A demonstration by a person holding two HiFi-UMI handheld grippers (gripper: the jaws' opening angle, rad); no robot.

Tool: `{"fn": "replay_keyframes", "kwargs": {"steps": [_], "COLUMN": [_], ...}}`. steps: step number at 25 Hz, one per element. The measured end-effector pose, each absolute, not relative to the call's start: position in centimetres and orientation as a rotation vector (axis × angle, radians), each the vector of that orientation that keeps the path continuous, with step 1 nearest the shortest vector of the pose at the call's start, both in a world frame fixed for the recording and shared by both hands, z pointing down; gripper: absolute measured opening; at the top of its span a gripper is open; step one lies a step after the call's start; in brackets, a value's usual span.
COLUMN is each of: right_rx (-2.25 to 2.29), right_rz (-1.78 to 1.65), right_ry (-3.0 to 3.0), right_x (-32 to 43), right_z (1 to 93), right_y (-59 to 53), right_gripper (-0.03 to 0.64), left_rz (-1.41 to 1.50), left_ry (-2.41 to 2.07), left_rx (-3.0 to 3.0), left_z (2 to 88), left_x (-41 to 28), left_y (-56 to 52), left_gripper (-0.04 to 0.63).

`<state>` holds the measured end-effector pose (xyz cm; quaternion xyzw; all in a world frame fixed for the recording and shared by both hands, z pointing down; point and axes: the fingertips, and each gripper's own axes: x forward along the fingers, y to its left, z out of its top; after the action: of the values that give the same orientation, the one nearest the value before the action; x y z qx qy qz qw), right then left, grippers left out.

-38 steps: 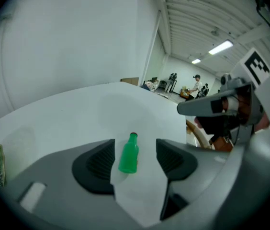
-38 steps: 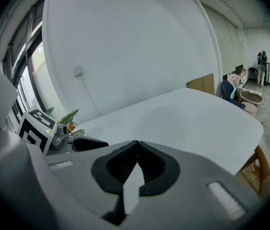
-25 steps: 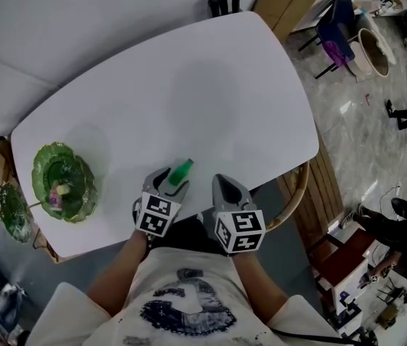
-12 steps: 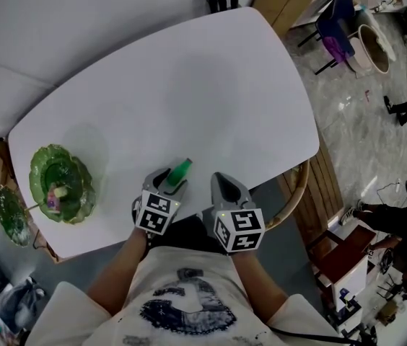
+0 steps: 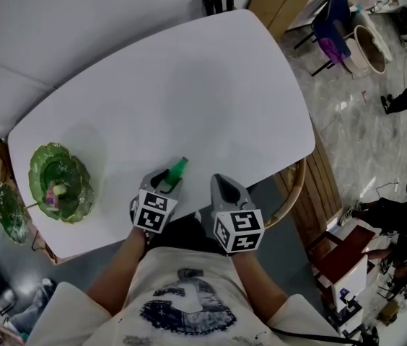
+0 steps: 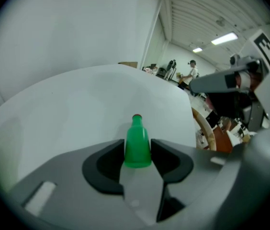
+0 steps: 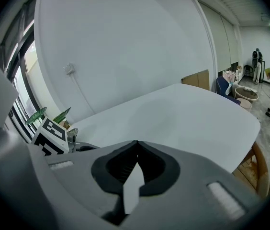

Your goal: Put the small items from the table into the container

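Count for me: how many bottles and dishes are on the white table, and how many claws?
Bottles: 1, the green bottle.
Dishes: 1, the green dish.
Claws: 2, the left claw, closing on the green bottle between its jaws, and the right claw, shut.
Total: 4.

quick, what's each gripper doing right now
Left gripper: jaws closing on the green bottle, already touching its sides.
Right gripper: jaws shut, nothing in them.

Small green bottle [image 6: 137,140] is sitting on bench [image 5: 189,92], neck pointing away, left claw [image 6: 138,153] jaws closing onto its sides. Green dish [image 5: 73,166] is sitting far left, holding small items [image 5: 54,192].
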<state>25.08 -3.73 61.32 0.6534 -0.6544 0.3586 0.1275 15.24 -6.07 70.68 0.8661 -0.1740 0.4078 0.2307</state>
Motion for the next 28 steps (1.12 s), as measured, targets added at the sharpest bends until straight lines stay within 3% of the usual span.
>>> {"fn": "replay_keyframes", "kwargs": {"steps": [28], "right_rx": [1.855], "right_rz": [0.931], "right_ry": [-2.025], "right_x": [23.8], "right_z": [57.4], "right_y": [-0.1], "right_gripper": [0.000], "left_rz": [0.967], "left_ry": [-0.695], "left_rx": [2.419], "left_z": [65.1], "left_x": [12.5], "left_y": [-4.2], "left_gripper": [0.161]}}
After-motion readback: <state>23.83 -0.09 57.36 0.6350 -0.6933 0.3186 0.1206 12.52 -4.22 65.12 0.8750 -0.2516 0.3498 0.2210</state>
